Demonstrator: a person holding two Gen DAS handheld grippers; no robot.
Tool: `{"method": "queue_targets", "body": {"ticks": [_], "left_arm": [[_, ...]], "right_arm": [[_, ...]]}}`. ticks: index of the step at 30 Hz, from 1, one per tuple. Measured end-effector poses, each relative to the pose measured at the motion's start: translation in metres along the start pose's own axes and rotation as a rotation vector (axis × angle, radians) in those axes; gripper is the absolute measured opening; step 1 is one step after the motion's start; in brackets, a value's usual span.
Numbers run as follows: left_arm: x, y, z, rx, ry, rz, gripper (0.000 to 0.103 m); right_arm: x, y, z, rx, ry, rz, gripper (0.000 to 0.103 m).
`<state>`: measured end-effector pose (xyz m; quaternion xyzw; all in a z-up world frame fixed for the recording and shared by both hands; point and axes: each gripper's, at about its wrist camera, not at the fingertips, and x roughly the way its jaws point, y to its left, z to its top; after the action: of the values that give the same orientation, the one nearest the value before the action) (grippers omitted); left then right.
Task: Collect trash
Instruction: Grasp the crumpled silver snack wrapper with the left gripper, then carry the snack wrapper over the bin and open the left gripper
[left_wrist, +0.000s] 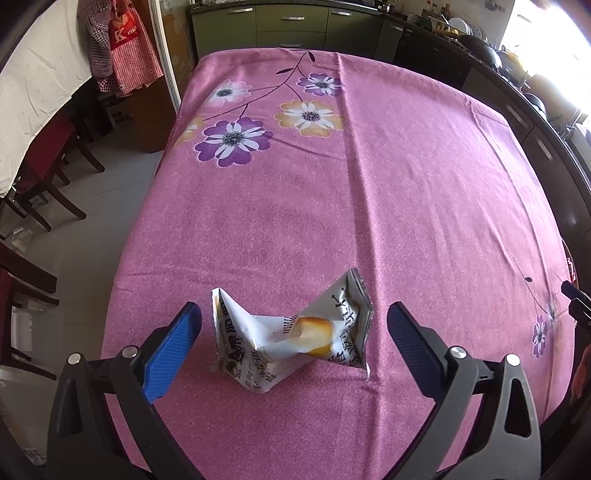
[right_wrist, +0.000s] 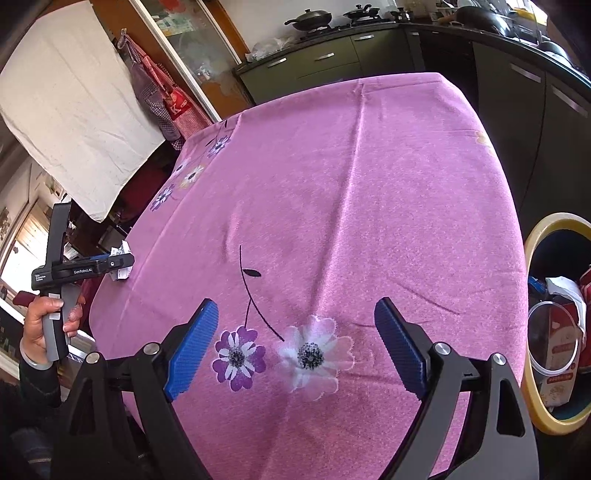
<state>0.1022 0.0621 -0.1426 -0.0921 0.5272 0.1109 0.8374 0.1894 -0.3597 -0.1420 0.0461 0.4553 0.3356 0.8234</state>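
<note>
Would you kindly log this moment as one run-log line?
left hand-held gripper: open, straddling crumpled wrapper | right hand-held gripper: open, empty, over tablecloth | yellow-rimmed bin: beside table, holds trash

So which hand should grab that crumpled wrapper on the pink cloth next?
Left. The left tongs are open with the wrapper between the pads, not yet pinched. The right tongs are open over bare tablecloth near the trash bin, nothing between them.
</note>
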Motion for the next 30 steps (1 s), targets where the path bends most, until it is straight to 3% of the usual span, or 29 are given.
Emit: {"method": "queue_targets", "body": {"ticks": [5, 14, 21, 30], "left_arm": [[0.004, 0.001, -0.002, 0.001, 0.02, -0.018, 0.079], [0.006, 0.005, -0.002, 0.003, 0.016, -0.013, 0.067], [0.0, 0.0, -0.005, 0.032, 0.008, -0.033, 0.065], [-0.047, -0.043, 0.004, 0.173, -0.099, -0.102, 0.065]], "right_arm": [[-0.001, 0.002, 0.001, -0.006, -0.002, 0.002, 0.086], [-0.003, 0.005, -0.001, -0.01, -0.003, 0.003, 0.086], [-0.007, 0.009, -0.003, -0.017, -0.008, 0.004, 0.086], [-0.034, 0.004, -0.009, 0.009, -0.061, -0.05, 0.086]]}}
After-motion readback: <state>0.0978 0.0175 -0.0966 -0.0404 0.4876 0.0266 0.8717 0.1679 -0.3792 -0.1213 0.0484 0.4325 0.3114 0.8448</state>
